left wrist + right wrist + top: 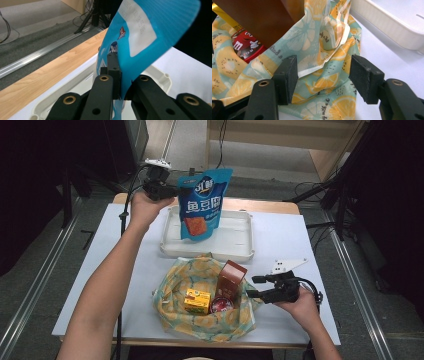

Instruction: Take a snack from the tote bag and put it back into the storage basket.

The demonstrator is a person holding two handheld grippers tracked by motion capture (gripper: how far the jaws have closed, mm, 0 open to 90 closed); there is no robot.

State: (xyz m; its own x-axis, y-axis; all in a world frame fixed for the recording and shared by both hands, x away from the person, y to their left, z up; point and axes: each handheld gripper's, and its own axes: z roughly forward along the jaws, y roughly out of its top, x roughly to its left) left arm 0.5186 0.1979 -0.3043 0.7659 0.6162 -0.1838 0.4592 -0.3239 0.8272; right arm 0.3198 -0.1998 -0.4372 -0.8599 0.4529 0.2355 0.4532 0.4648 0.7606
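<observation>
Left hand-held gripper [117, 82] pinches blue pouch [140, 37]; high view: Chinese print

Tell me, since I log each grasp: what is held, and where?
The left gripper holds the blue snack pouch by its upper side edge; the right gripper holds nothing.

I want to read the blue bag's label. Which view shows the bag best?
The high view: the blue bag hangs whole above the white tray, its front print facing the camera. The left gripper view shows part of it, edge-on, clamped in the left gripper.
</observation>
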